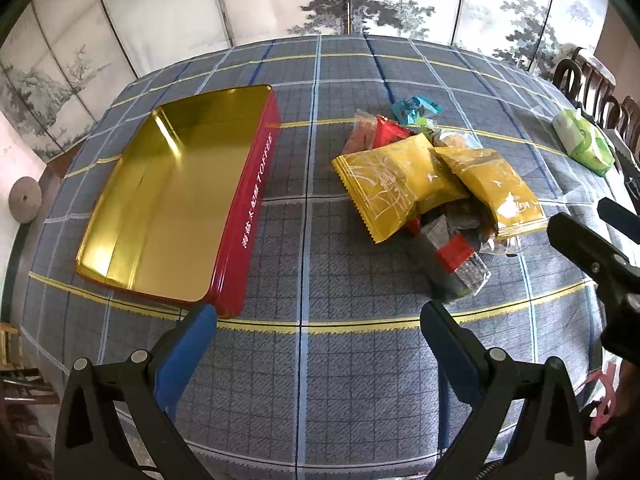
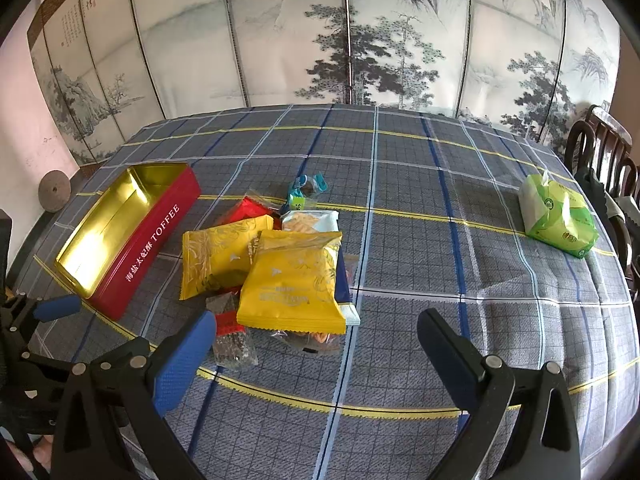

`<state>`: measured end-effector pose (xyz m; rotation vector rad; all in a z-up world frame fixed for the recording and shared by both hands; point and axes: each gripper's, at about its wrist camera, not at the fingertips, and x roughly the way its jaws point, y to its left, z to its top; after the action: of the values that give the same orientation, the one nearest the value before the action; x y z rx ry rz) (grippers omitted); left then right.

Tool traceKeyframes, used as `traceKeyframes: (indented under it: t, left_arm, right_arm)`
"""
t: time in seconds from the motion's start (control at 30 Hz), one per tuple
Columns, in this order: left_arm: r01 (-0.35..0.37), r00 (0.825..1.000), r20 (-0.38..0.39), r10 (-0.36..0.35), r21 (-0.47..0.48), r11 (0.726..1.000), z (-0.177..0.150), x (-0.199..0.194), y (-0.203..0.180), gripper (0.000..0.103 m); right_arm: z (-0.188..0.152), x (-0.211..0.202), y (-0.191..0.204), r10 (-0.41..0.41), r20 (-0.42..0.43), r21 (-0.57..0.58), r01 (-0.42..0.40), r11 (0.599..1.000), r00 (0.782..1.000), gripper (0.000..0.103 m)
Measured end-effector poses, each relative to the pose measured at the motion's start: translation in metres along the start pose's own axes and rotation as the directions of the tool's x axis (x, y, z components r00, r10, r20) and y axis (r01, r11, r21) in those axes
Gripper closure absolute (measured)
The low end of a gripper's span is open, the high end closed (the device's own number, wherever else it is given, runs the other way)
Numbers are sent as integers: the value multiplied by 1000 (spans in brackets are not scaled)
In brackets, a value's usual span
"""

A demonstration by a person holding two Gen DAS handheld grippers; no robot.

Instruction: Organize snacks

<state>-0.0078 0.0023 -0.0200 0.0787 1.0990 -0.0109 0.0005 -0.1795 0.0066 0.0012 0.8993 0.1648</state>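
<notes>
**Both claws wide, snacks heaped beside the tin**

Left gripper (image 1: pixel 318 316) hangs over the checked tablecloth (image 1: pixel 320 380), fingers spread wide, nothing between them. Right gripper (image 2: pixel 316 322) likewise — blue pads parted, empty, low over the cloth. The red toffee tin (image 2: pixel 132 236) sits at ten o'clock in the right wrist view, lid off, gold inside bare. The snack pile (image 2: pixel 276 264) lies at twelve o'clock, just beside the tin but not touching — two yellow packets (image 2: pixel 292 280) on top, a red wrapper (image 2: pixel 248 210) and a teal sweet (image 2: pixel 308 190) behind. A green tissue pack (image 2: pixel 558 216) rests well apart at two o'clock.
</notes>
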Motion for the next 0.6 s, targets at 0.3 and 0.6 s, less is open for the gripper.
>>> traceKeyframes:
  t: [0.3, 0.6]
  left_arm:
    - [2, 1000, -9, -2, 1, 1000, 0, 2, 2, 2]
    - [-1, 1000, -9, 1, 2, 1000, 0, 2, 2, 2]
  right_arm:
    - [1, 0, 2, 0, 2, -6, 0, 1000, 1000, 0]
    - [1, -1, 3, -1, 3, -7, 1, 1000, 1000, 0]
